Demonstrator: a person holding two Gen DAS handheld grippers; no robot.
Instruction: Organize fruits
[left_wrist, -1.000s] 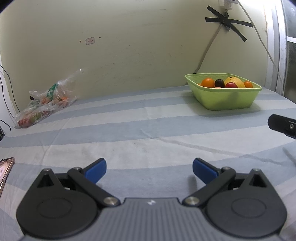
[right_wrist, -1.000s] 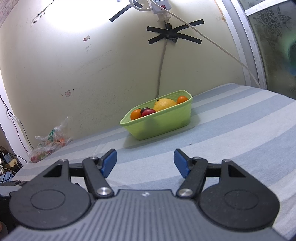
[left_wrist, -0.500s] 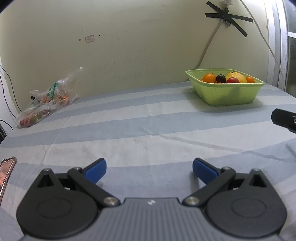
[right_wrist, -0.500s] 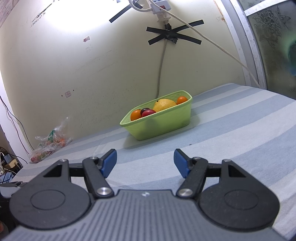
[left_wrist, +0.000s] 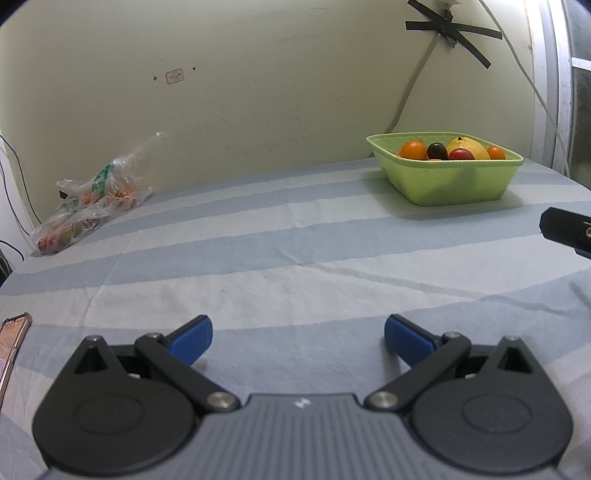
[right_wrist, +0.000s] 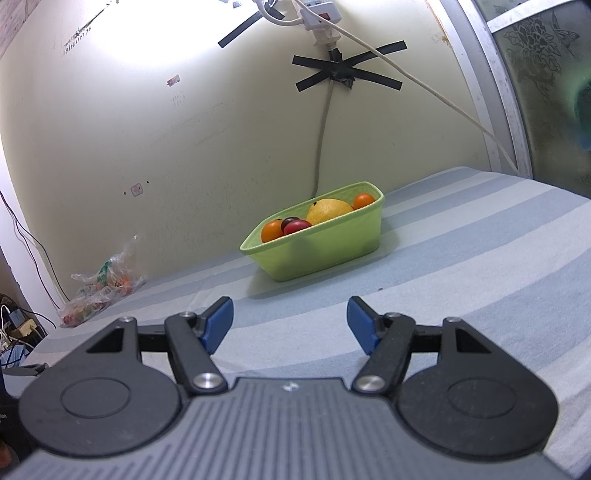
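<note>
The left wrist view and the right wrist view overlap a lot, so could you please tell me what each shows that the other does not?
Only the left wrist view shows a phone at the left edge, the open left gripper, and a black piece of the other tool at the right edge.

Only the right wrist view shows the power strip high on the wall, the patterned glass panel, and the open right gripper.

Both show the green basket of fruit, the plastic bag by the wall, the taped cable and the striped cloth.
</note>
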